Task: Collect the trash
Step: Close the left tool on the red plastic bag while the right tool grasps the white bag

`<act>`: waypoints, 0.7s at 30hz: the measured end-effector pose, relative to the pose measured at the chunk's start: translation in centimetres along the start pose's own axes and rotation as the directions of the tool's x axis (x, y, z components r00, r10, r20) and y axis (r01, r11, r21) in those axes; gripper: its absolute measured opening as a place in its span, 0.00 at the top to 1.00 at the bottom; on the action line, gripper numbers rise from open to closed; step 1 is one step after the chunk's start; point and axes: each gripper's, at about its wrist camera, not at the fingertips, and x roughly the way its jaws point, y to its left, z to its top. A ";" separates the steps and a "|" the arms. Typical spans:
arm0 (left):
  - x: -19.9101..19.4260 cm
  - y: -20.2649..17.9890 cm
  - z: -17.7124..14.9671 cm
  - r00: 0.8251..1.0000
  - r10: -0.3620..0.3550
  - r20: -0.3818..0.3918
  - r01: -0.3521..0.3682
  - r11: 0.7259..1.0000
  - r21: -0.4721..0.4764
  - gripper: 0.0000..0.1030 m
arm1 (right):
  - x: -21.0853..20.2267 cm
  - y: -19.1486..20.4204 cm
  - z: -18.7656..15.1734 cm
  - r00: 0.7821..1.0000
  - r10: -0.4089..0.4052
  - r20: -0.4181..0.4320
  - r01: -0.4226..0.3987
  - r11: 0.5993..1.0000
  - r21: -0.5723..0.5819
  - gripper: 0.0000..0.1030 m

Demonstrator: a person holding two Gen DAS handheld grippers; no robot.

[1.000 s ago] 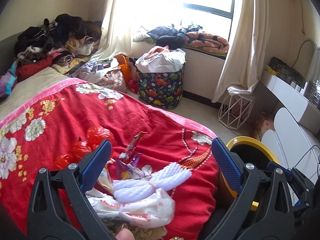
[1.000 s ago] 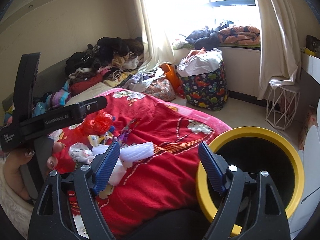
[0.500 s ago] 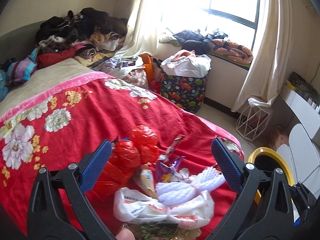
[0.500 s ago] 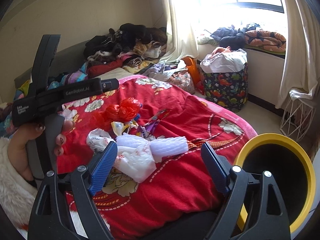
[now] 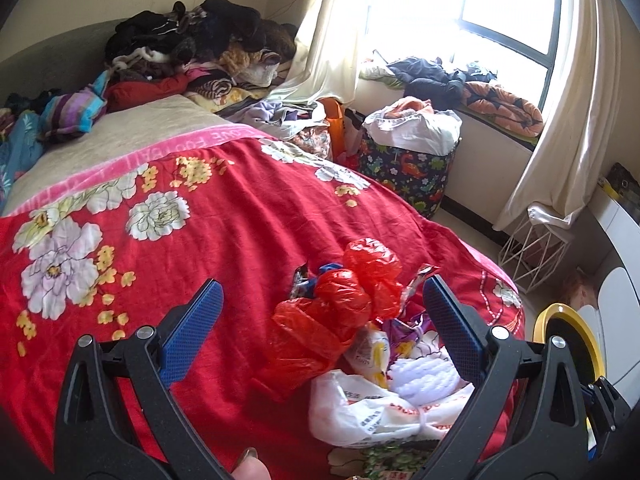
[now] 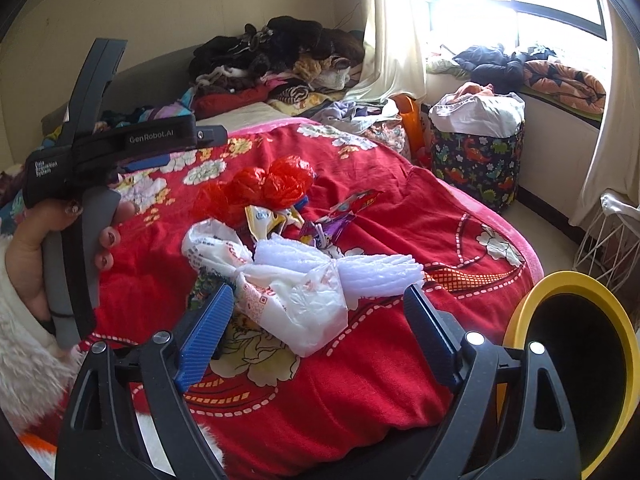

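A heap of trash lies on the red flowered bedspread (image 5: 248, 216): a crumpled red plastic bag (image 5: 344, 312), a white plastic bag (image 5: 360, 412), white foam netting (image 5: 424, 376) and snack wrappers (image 5: 412, 304). My left gripper (image 5: 320, 286) is open above the bed, and the red bag shows between its fingers, untouched. My right gripper (image 6: 318, 292) is open just short of the white plastic bag (image 6: 292, 300) and the foam netting (image 6: 372, 270). A black bin with a yellow rim (image 6: 560, 284) stands to the right of the bed. A hand (image 6: 24, 256) holds the left gripper's handle.
Clothes are piled at the head of the bed (image 5: 192, 48). A dinosaur-print hamper (image 5: 404, 172) full of laundry stands by the window wall. A white wire basket (image 5: 528, 252) sits under the curtain. A white desk edge (image 5: 616, 216) runs along the right.
Both grippers have swung left over the bed. The trash heap now sits between their fingers and the yellow-rimmed bin has slid to the right edge. The right jaws stand slightly wider.
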 end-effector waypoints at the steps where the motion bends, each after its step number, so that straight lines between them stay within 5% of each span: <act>1: 0.2 0.1 -0.1 1.000 0.001 -0.008 -0.001 1.000 -0.004 0.11 | 0.4 0.1 -0.1 1.000 -0.004 -0.010 0.003 1.000 -0.011 0.18; 14: 3.4 0.8 -1.8 0.995 0.022 -0.100 -0.021 1.000 0.006 0.13 | 4.6 1.4 -0.9 0.995 -0.035 -0.096 0.022 0.990 -0.138 0.19; 21: 4.9 1.6 -2.4 0.990 0.032 -0.138 -0.035 0.999 -0.019 0.25 | 5.6 2.3 -1.0 0.993 -0.014 -0.113 -0.005 0.985 -0.172 0.45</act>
